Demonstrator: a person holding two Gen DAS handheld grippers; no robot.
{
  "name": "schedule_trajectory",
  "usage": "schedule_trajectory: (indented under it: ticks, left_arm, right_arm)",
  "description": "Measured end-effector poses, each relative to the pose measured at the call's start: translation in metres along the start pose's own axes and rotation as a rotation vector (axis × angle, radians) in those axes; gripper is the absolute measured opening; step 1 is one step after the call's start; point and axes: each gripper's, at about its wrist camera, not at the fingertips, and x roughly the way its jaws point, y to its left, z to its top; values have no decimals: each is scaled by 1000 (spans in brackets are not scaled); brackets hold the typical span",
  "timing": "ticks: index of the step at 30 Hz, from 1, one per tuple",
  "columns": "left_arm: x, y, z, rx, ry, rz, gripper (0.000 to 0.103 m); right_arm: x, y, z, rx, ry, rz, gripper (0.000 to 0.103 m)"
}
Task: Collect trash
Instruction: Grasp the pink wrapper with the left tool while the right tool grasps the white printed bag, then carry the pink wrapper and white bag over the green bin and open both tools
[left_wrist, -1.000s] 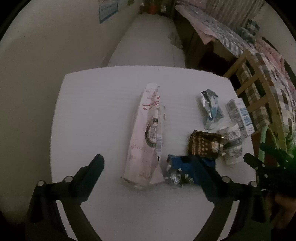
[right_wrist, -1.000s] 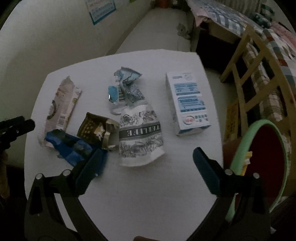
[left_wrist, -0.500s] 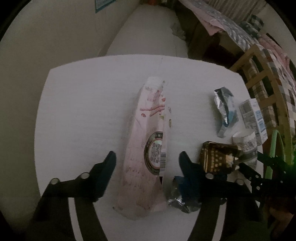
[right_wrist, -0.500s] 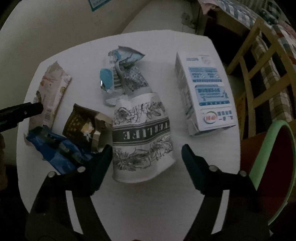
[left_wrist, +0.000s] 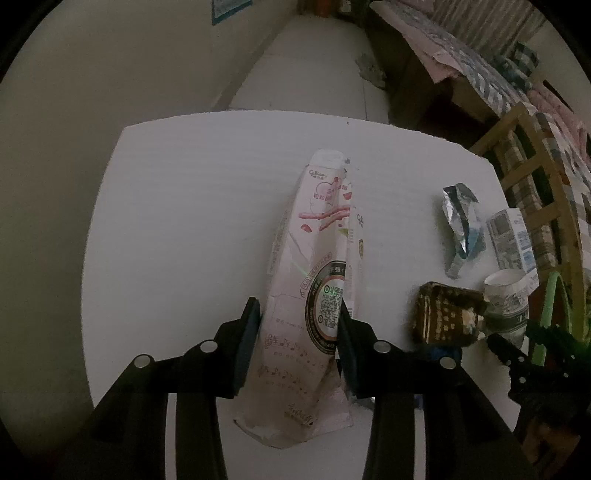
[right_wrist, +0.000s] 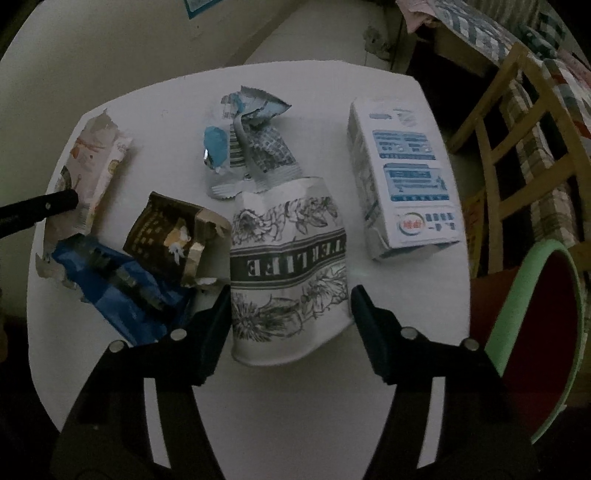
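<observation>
Six bits of trash lie on the white table (right_wrist: 295, 424): 1 pink wrapper (left_wrist: 314, 295), 1 blue wrapper (right_wrist: 122, 291), 1 brown packet (right_wrist: 170, 236), 1 silver-blue foil bag (right_wrist: 243, 155), 1 flattened paper cup (right_wrist: 288, 273) w/ floral print, 1 white-blue carton (right_wrist: 402, 184). One green-rimmed bin (right_wrist: 535, 325) stands just off the table's right edge, beside a wooden chair (right_wrist: 498, 129).

Left gripper (left_wrist: 297, 332) points steeply down over the near half of the pink wrapper, one finger on each long side. Its jaws are closing, fairly narrow now; the pads sit at the wrapper's edges, but in this dim light it's hard to say if they press it yet, so probably not gripping.

Right gripper (right_wrist: 290, 314) also points steeply down, straddling the cup's base end. Its jaws are closing, mid-width, w/ the cup between them; a sliver of table shows at the right finger, so no grip. The blue wrapper lies just left of its left finger.
</observation>
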Motion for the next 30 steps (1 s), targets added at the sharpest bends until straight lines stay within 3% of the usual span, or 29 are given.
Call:
schedule_trajectory:
  ticks: [15,30]
  left_arm:
    - [-74,4,-38,-3,-83,8,37]
    - [-126,-45,-88,92,-121,-13,37]
  right_arm:
    - [-68,0,-31,24,-85,39,62]
    - [-114,-3,-70,29,-149,67,62]
